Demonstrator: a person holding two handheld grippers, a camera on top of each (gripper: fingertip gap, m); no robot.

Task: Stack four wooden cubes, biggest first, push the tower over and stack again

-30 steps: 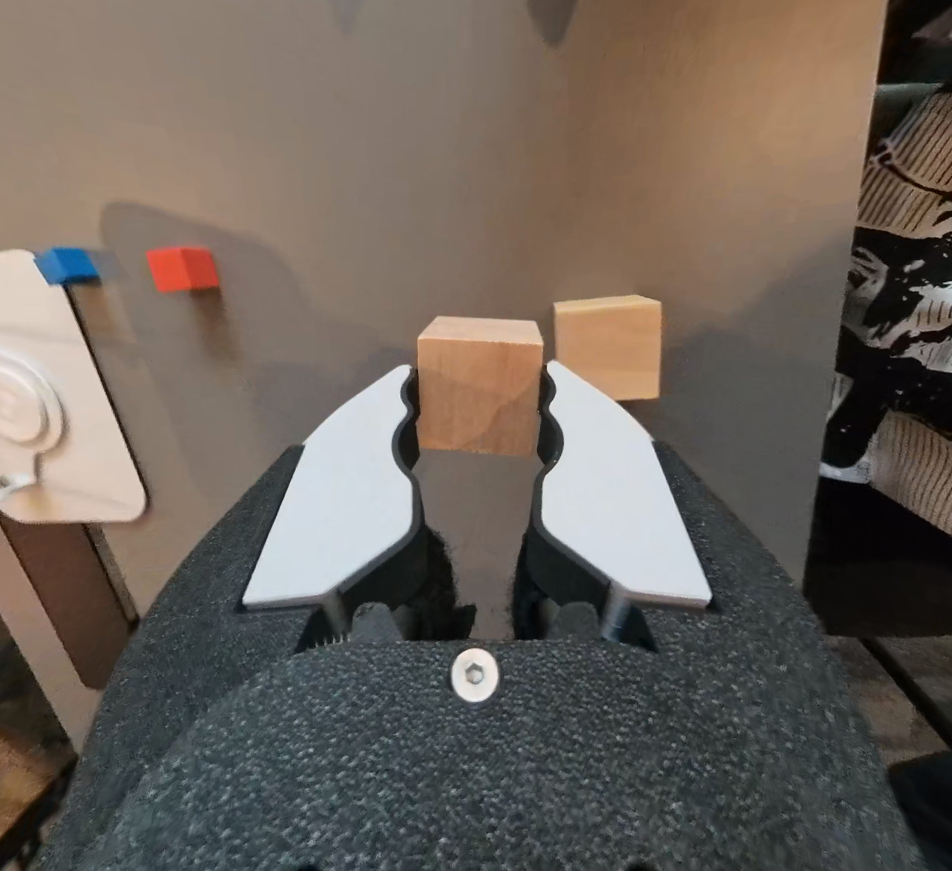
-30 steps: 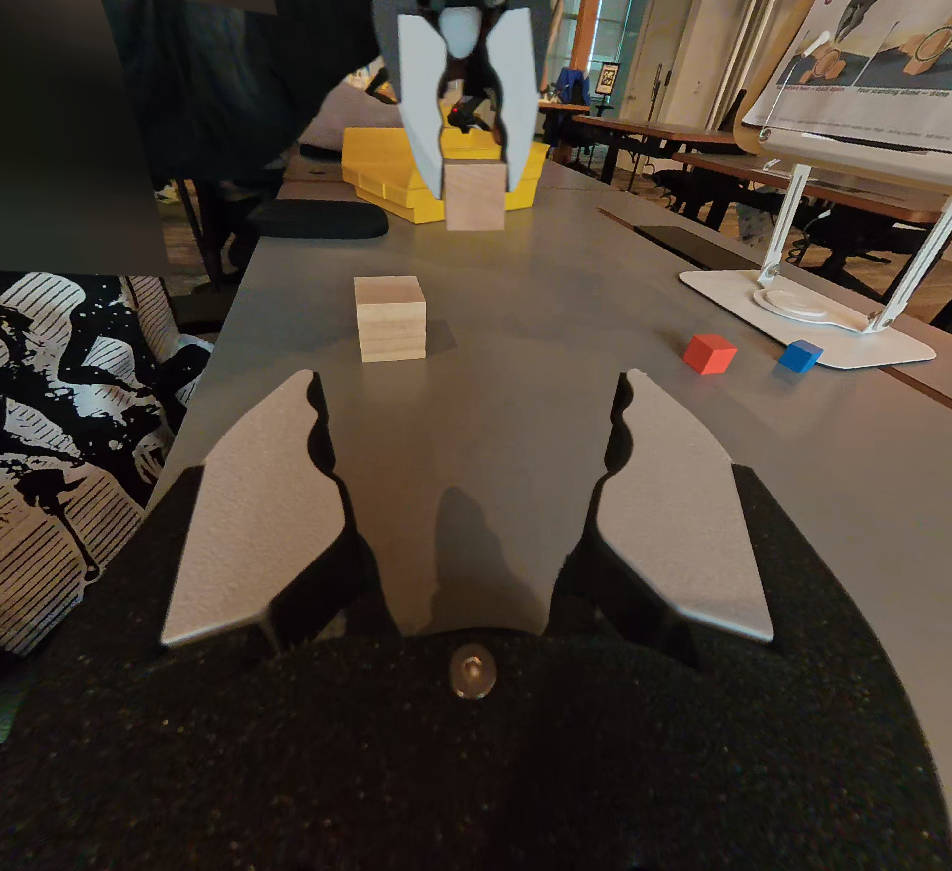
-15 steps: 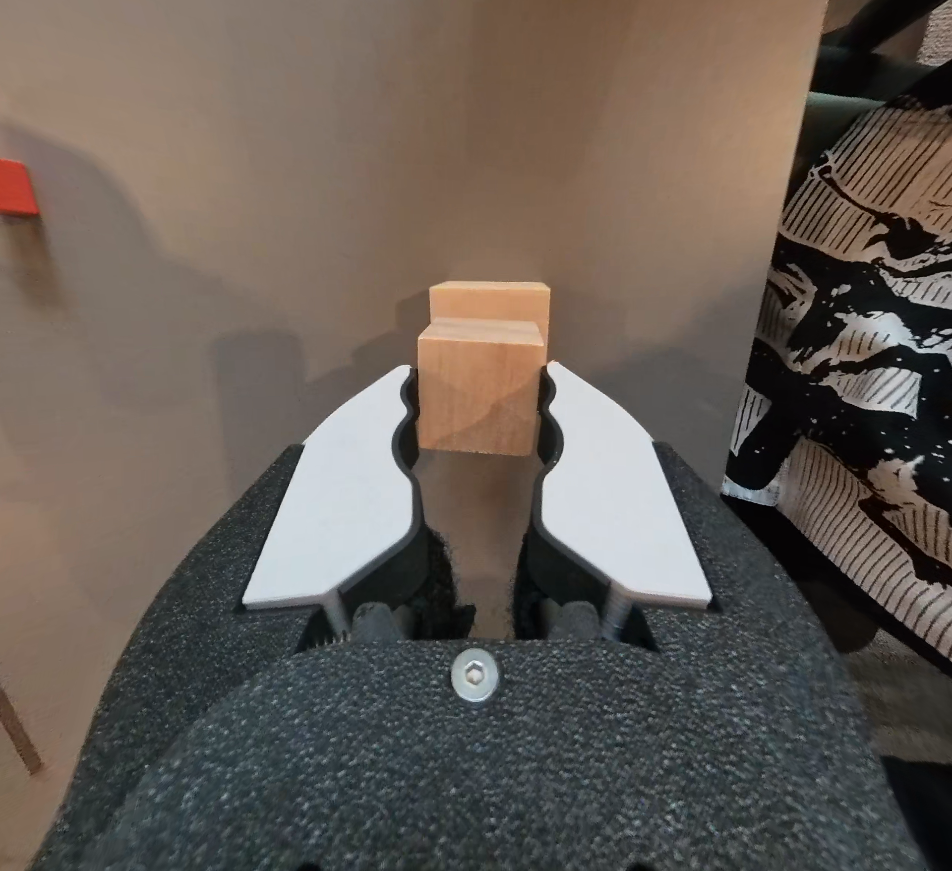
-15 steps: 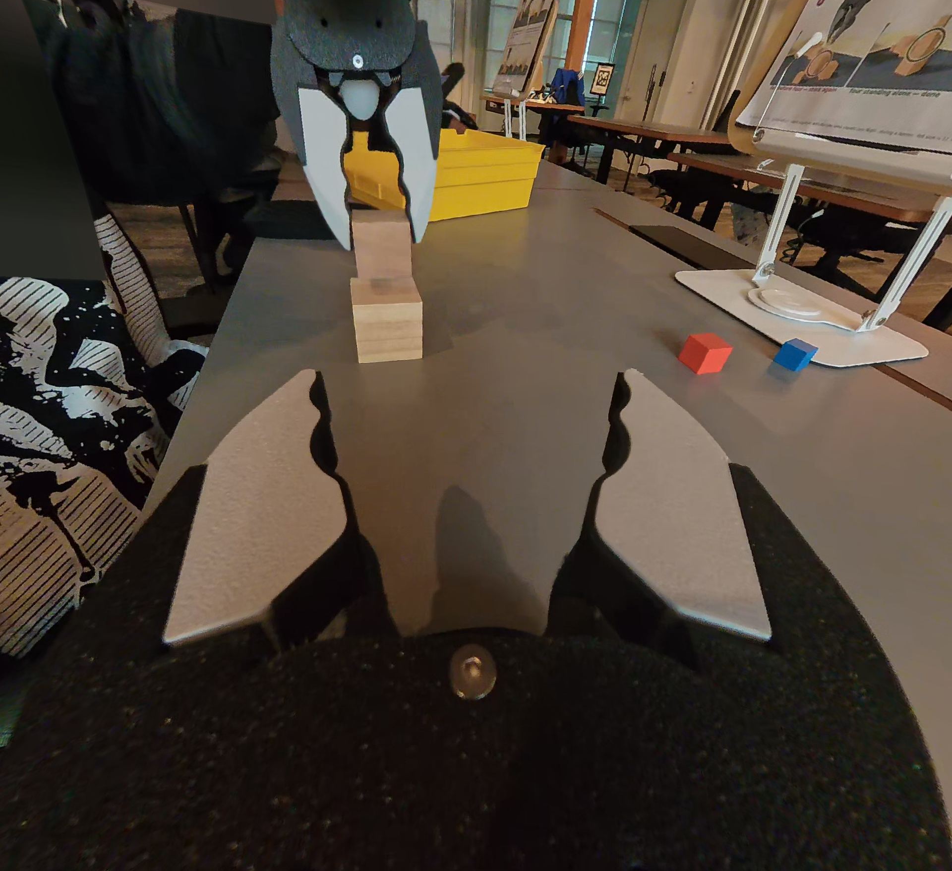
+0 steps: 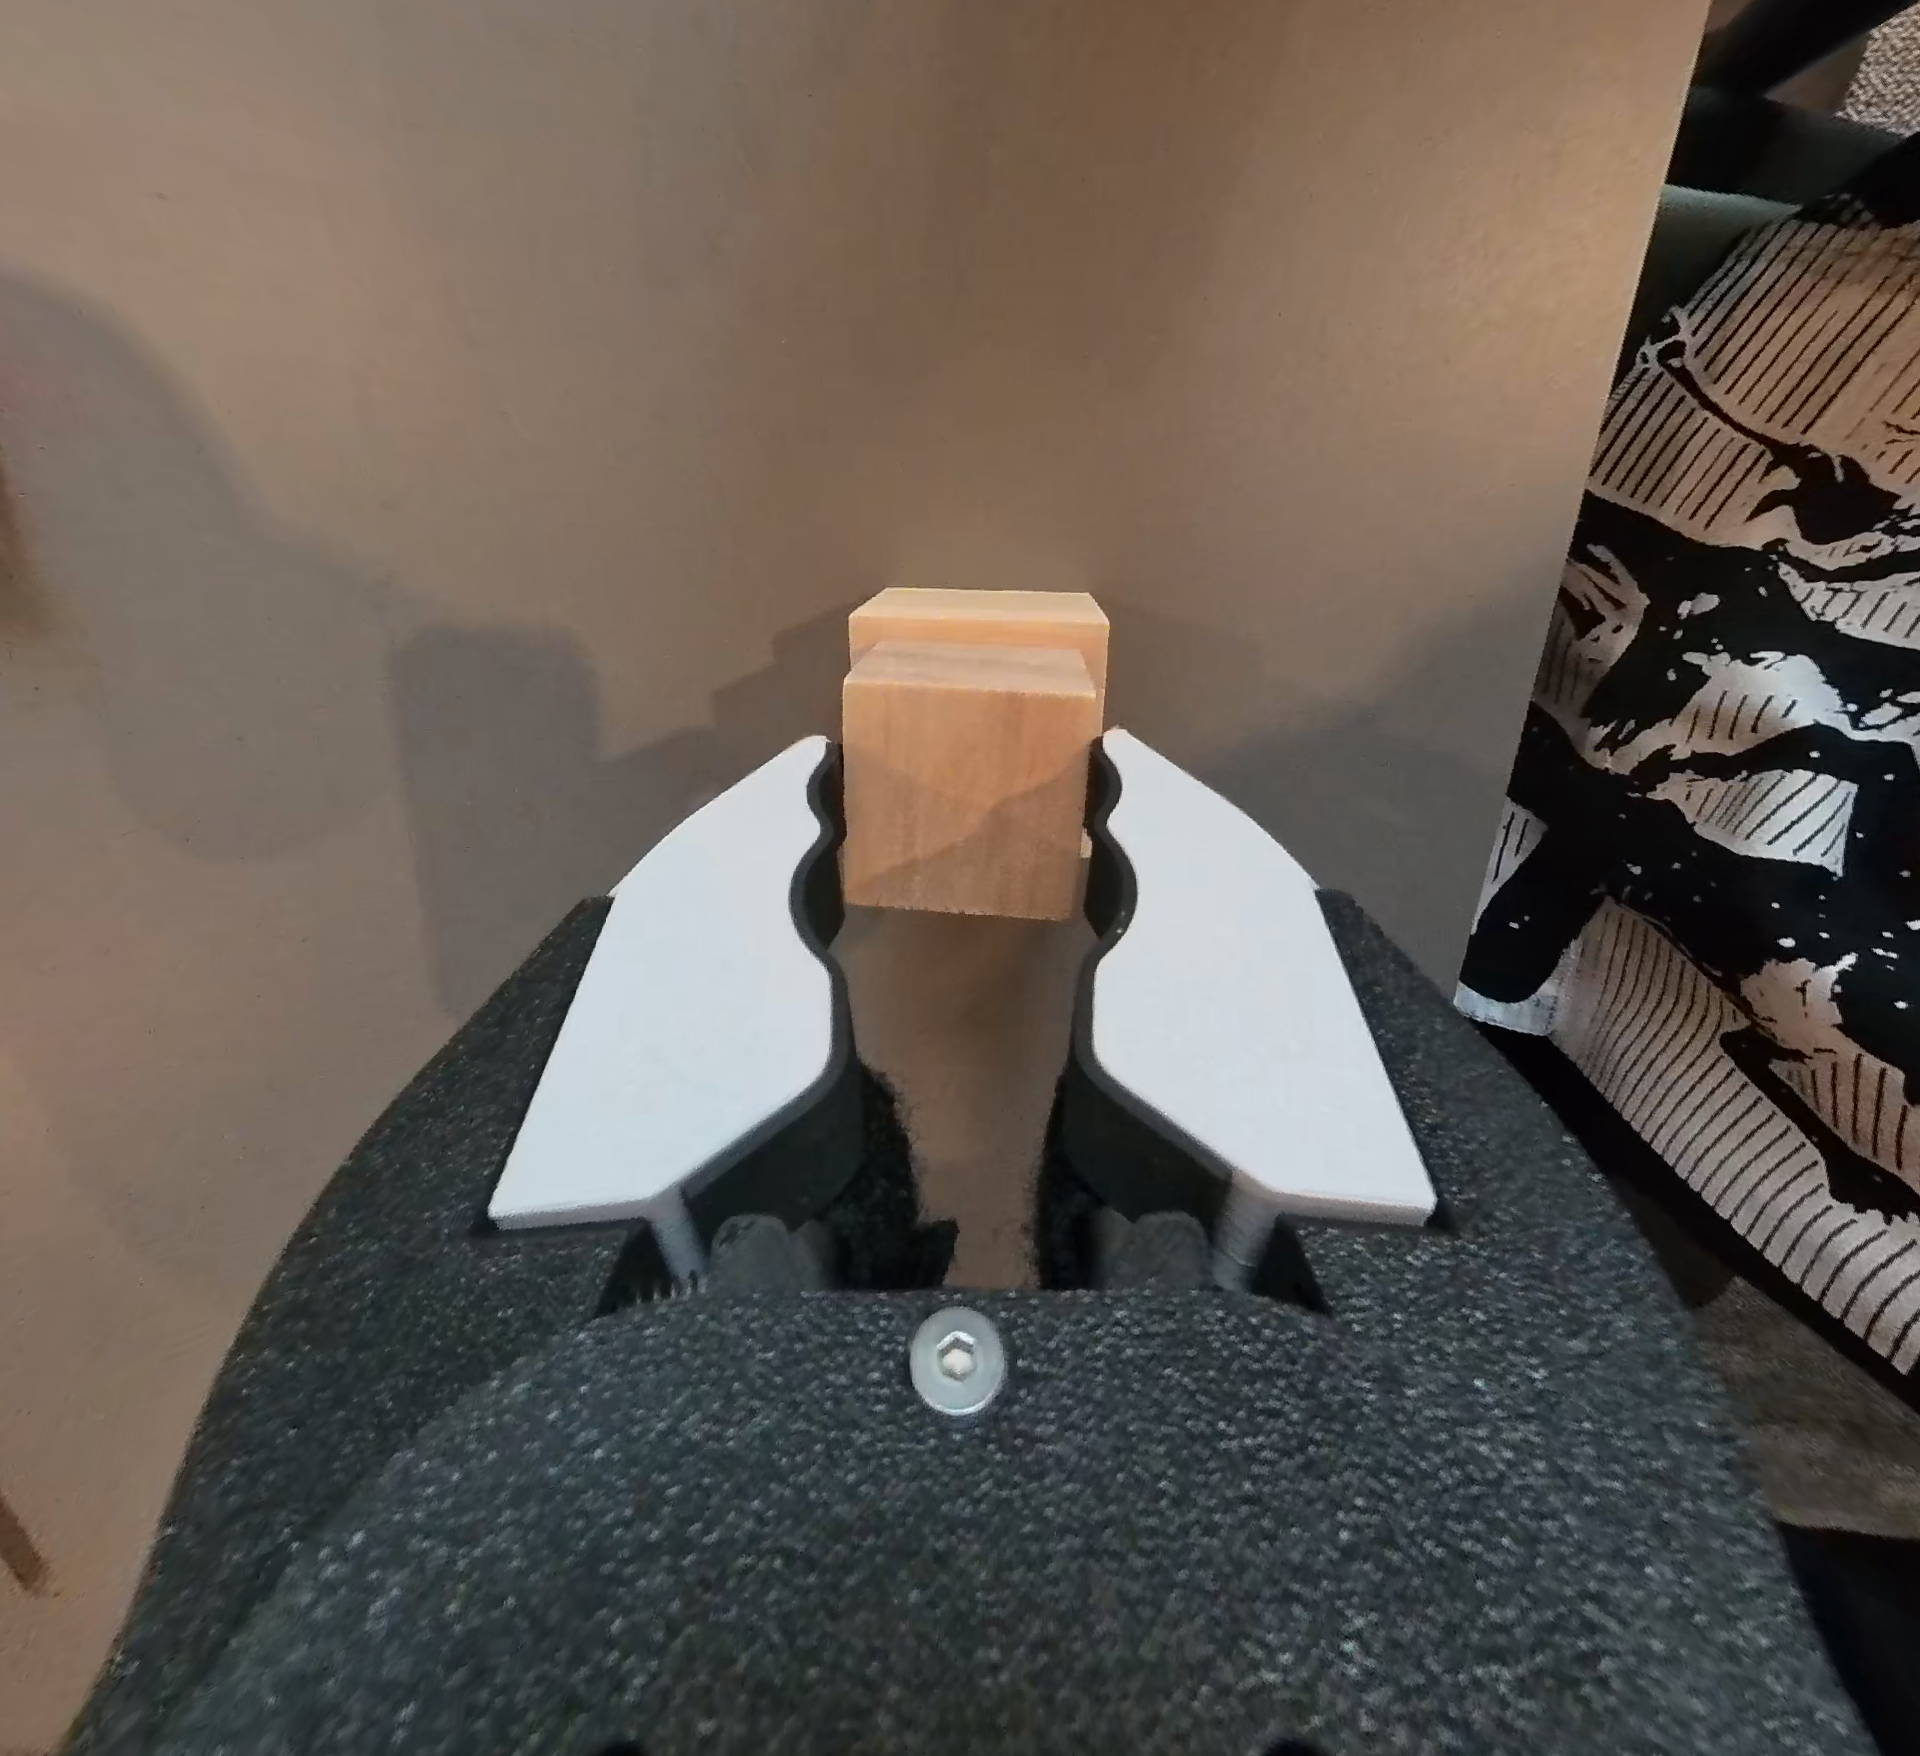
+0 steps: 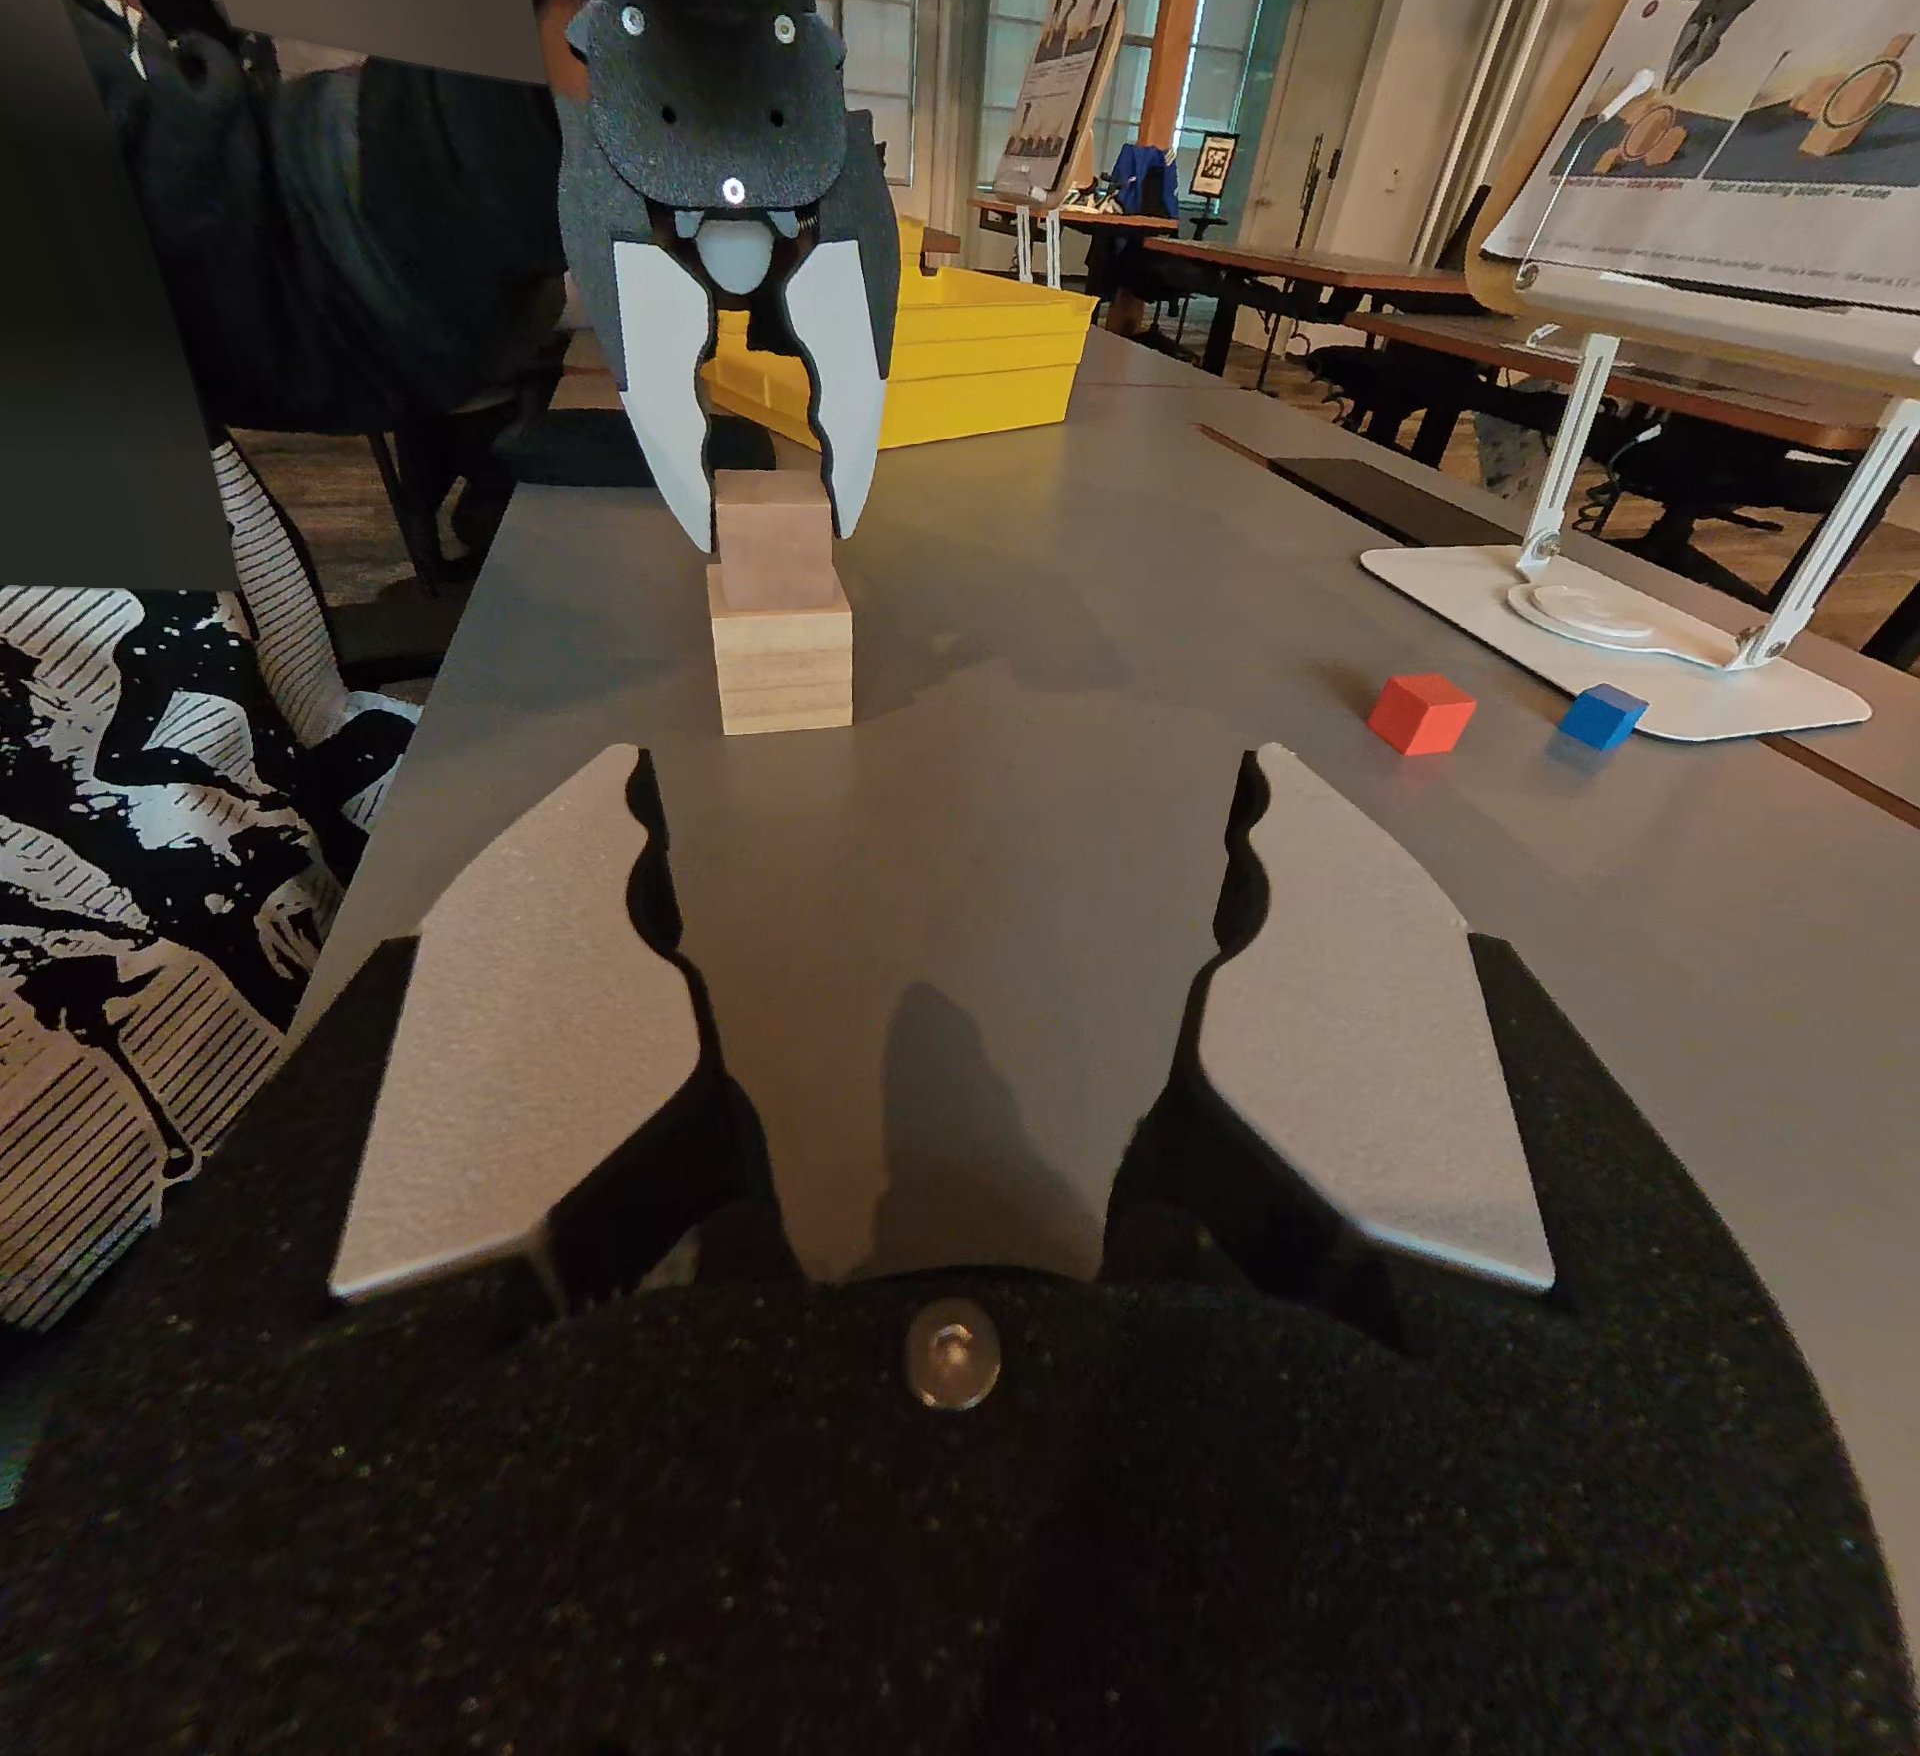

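In the left wrist view the smaller wooden cube [image 5: 966, 813] fills the gap at the tips of the left gripper [image 5: 966, 807], clamped on both sides, and it hides most of the larger wooden cube [image 5: 982, 641], of which only a top strip and a right edge show behind it; whether the two cubes touch cannot be judged here. The right wrist view settles it: at upper centre the smaller cube sits on top of the larger cube, which stands on the grey table [image 6: 1091, 771]. That view alone shows the red cube [image 6: 1421, 714] and blue cube [image 6: 1602, 716] at middle right, just beside the white stand [image 6: 1621, 657], and the yellow bins [image 6: 987, 356] farther back. The right gripper [image 6: 951, 833] is spread wide with nothing between its fingers. The sheet on the stand carries writing and is cut off by the frame's right edge.
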